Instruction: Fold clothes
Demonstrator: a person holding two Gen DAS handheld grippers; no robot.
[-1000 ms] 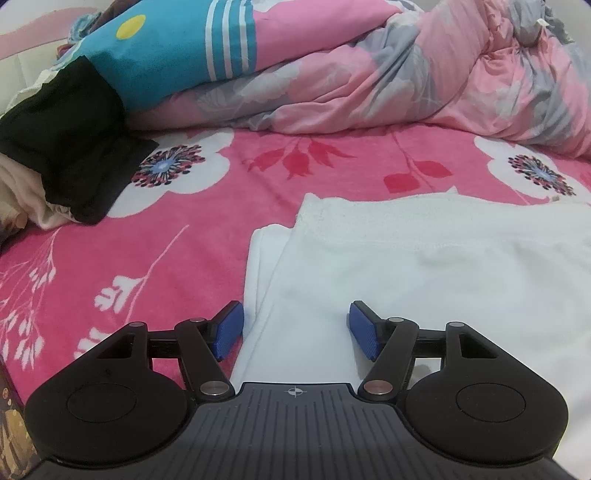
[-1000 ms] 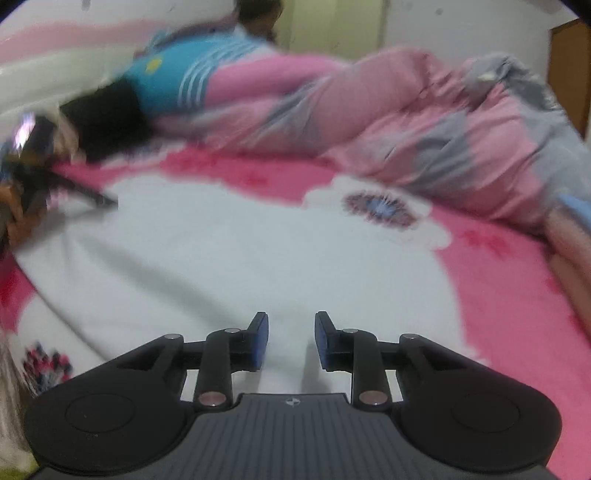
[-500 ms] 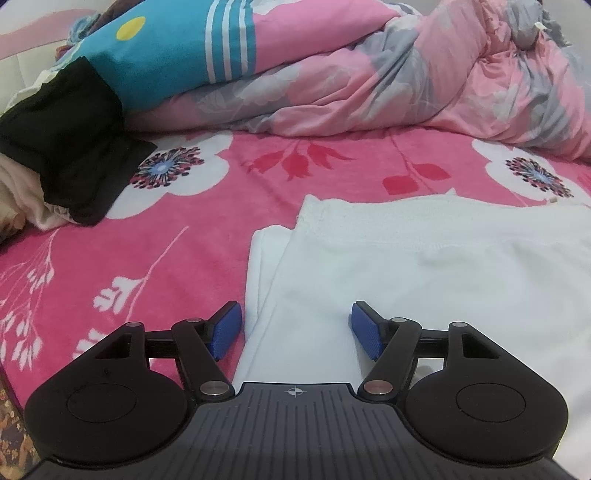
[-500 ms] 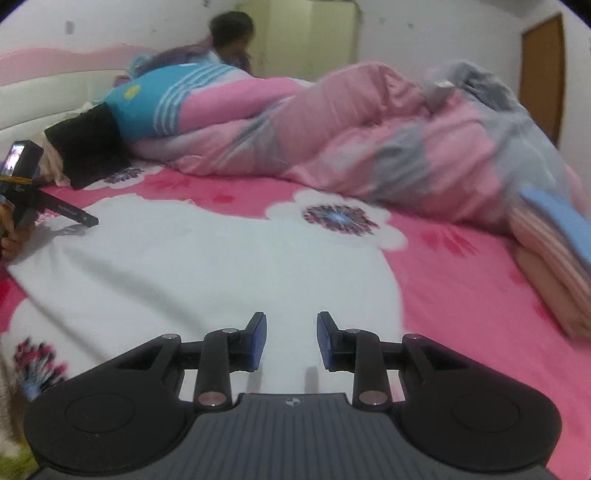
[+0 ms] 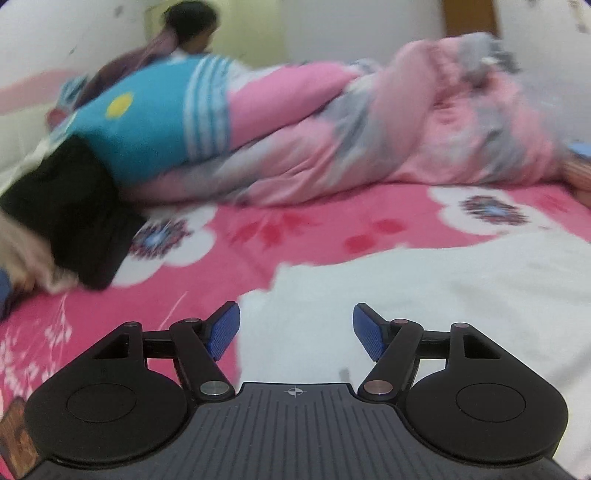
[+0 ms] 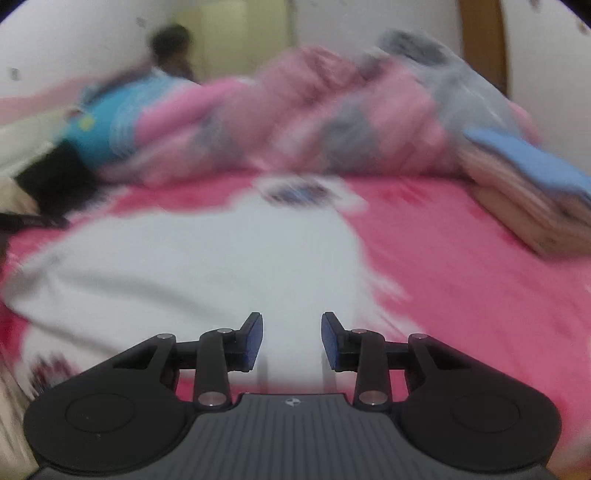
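A white garment (image 5: pixel 424 295) lies flat on the pink flowered bedsheet (image 5: pixel 92 314); the right wrist view shows it as a wide white spread (image 6: pixel 192 266). My left gripper (image 5: pixel 295 334) hovers over its near left edge, open, with nothing between the blue pads. My right gripper (image 6: pixel 291 341) hangs over the garment's near right part. Its jaws are opening and only cloth shows far below the gap. Both views are blurred by motion.
A rumpled pink and grey quilt (image 5: pixel 406 129) and a blue striped cushion (image 5: pixel 155 114) line the far side of the bed. A black cloth (image 5: pixel 74 206) lies at left. Folded clothes (image 6: pixel 528 192) are stacked at right. A person (image 5: pixel 188 26) sits behind the bed.
Both grippers have lifted and tipped up, so more of the far wall and the person shows. The right gripper's pads stand wider apart than before. The garment has stayed flat.
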